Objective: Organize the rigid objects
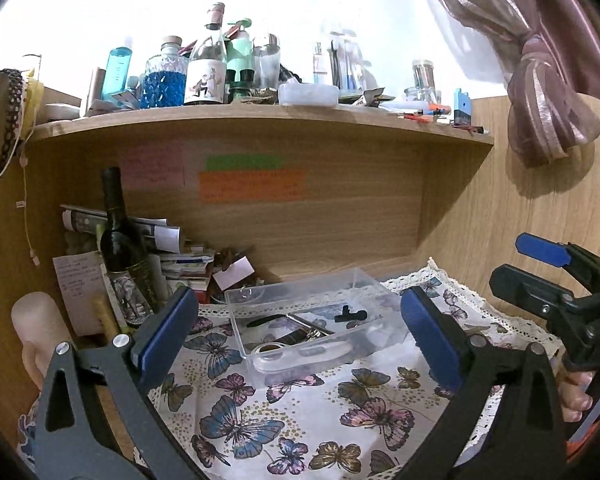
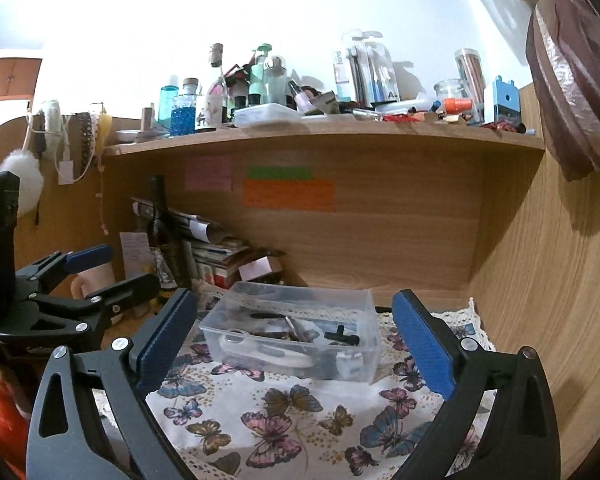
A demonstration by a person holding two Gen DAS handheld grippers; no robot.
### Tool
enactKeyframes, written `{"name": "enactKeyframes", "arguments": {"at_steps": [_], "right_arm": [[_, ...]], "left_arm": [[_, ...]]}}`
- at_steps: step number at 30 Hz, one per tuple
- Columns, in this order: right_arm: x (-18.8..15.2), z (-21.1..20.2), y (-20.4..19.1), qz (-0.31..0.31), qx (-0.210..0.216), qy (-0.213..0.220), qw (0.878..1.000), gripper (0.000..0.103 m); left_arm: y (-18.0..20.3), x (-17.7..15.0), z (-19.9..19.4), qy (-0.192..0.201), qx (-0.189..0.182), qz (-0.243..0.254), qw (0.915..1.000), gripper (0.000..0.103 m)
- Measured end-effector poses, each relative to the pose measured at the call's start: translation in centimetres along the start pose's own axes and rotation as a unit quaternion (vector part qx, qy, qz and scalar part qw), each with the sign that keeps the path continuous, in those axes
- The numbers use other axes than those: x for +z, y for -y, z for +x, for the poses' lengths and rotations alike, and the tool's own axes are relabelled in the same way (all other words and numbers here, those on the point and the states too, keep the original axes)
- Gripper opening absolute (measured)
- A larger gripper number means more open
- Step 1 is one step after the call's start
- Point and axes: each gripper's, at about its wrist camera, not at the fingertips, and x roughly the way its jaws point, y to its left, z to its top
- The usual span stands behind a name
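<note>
Both units hover spread wide and empty: left hand-held gripper [image 1: 300, 332], right hand-held gripper [image 2: 296, 340]. The clear bin [image 1: 312, 320] holding small tools sits at 12 o'clock on the surface [image 1: 300, 412]. Sorting appears nearly complete; next, locate any remaining loose item.

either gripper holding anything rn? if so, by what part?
Nothing held. Left gripper and right gripper are both open, hovering apart from the clear plastic box on the butterfly cloth.

White letters "DA" on the right gripper [image 1: 540, 268]; sticky-note writing illegible.
</note>
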Motion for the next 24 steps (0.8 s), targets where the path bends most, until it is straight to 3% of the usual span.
{"name": "enactKeyframes", "arguments": {"at_steps": [24], "right_arm": [[-0.4,-0.64,0.11,0.015,-0.001,0.003,1.0,0.102]], "left_arm": [[-0.09,0.02,-0.42,0.001,-0.003,-0.006,1.0,0.103]]}}
